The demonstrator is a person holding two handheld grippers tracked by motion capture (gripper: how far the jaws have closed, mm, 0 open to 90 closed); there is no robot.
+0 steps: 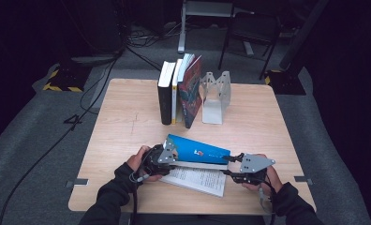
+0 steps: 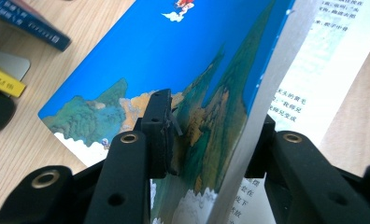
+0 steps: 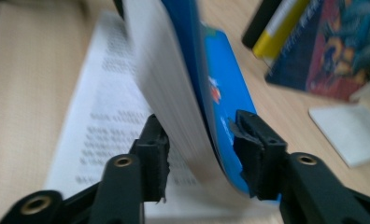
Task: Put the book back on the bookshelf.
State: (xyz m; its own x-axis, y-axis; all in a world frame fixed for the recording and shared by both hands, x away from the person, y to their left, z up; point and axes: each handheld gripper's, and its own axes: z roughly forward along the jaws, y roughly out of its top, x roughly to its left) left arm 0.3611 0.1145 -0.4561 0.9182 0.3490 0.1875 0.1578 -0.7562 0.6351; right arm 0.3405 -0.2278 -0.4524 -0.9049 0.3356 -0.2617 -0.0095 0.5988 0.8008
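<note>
Left gripper sits at the table's near edge around 7 o'clock, hand behind it. In the left gripper view its jaws straddle the raised stack of pages and blue cover of the open book: one pad lies against the cover art, the other is on the far side of the page block, partly hidden, so I can't tell whether it presses. The book lies open at 6 o'clock near the front edge, blue cover half lifted, a printed page flat on the wood under it. Right gripper is at about 5 o'clock, at the book's right end. In the right gripper view its jaws are spread with the curved page block and cover between them; small gaps show on both sides, so no pinch. Further back, at 12 o'clock, a row of upright books leans on a white metal bookend, which stands just right of them. Both stand well apart from the open book.
</note>
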